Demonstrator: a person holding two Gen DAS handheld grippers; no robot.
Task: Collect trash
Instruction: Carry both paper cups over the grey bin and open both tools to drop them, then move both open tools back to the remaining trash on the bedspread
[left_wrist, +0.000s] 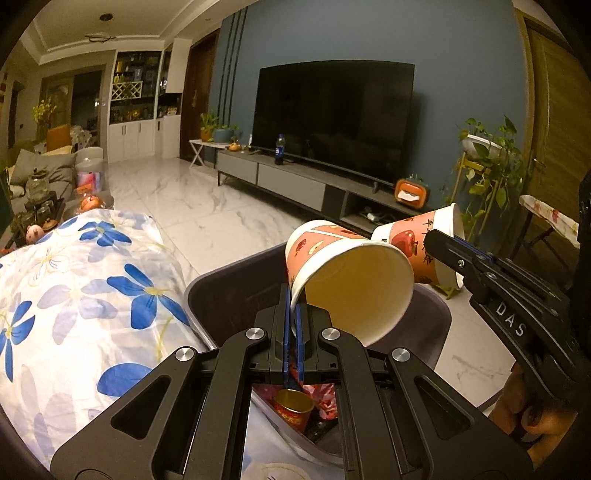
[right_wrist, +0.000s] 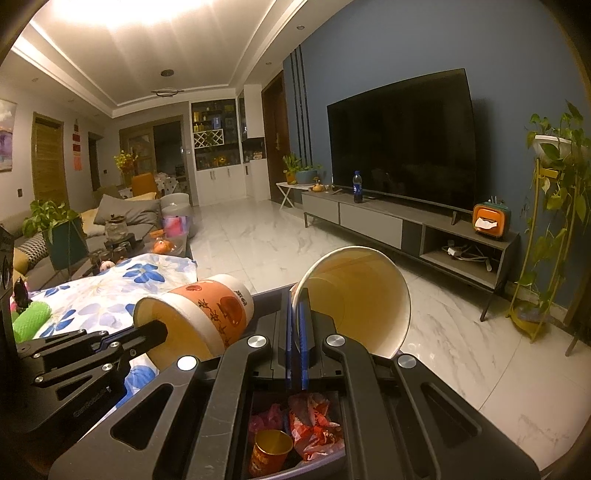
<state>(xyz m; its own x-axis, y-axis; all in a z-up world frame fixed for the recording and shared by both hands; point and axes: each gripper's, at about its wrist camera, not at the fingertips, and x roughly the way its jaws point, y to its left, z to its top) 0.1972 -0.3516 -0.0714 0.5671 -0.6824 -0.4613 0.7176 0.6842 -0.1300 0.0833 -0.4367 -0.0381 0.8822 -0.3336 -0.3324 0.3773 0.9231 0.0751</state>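
Fingers of both grippers (left_wrist: 294, 325) (right_wrist: 297, 325) are pinching paper cup rims (left_wrist: 351, 280) (right_wrist: 354, 295), center frame, above the trash bin (left_wrist: 207, 295).

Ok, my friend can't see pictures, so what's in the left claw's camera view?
The left claw pinches the rim of a tilted, empty paper cup over a dark trash bin holding a gold cup and red wrappers. The right claw holds another cup beside it.
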